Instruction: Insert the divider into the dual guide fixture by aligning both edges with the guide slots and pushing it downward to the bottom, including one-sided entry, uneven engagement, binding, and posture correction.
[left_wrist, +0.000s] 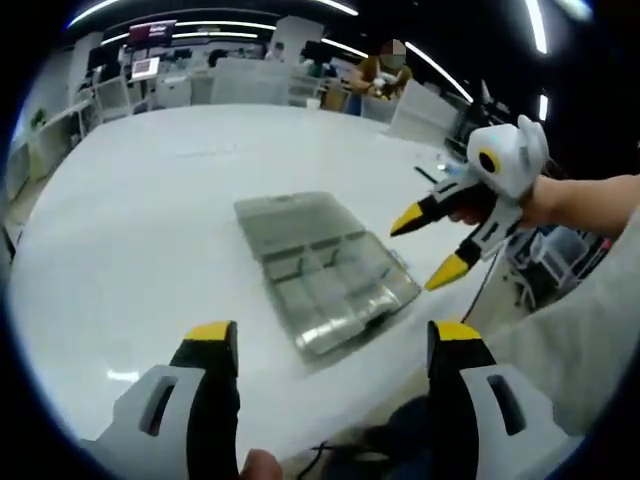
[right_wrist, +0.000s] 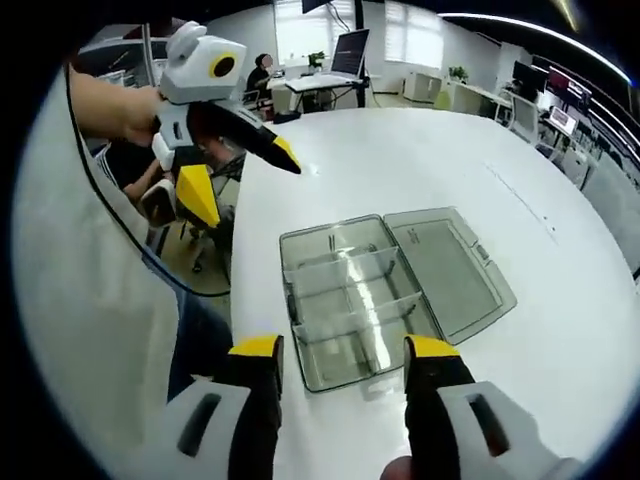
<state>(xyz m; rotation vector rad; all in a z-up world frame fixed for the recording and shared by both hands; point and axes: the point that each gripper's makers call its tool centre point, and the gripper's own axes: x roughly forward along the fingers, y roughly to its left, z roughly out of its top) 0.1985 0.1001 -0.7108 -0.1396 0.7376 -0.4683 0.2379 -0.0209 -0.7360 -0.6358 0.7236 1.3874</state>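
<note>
Currently, the clear plastic compartment box (right_wrist: 372, 296) lies lid-open on the white round desk (right_wrist: 450, 160). The left gripper (left_wrist: 325, 345) and right gripper (right_wrist: 342, 352) hover above it, jaws spread, holding nothing. No legible writing.

Both cams look down at the clear box (left_wrist: 328, 272) (right_wrist: 385, 293) on white table (left_wrist: 150, 220) (right_wrist: 420, 150) from opposite sides, near; both share it.

Divider pieces inside clear box (right_wrist: 365, 300) too glary to tell; seated person (left_wrist: 378, 75) tiny, blurred.
</note>
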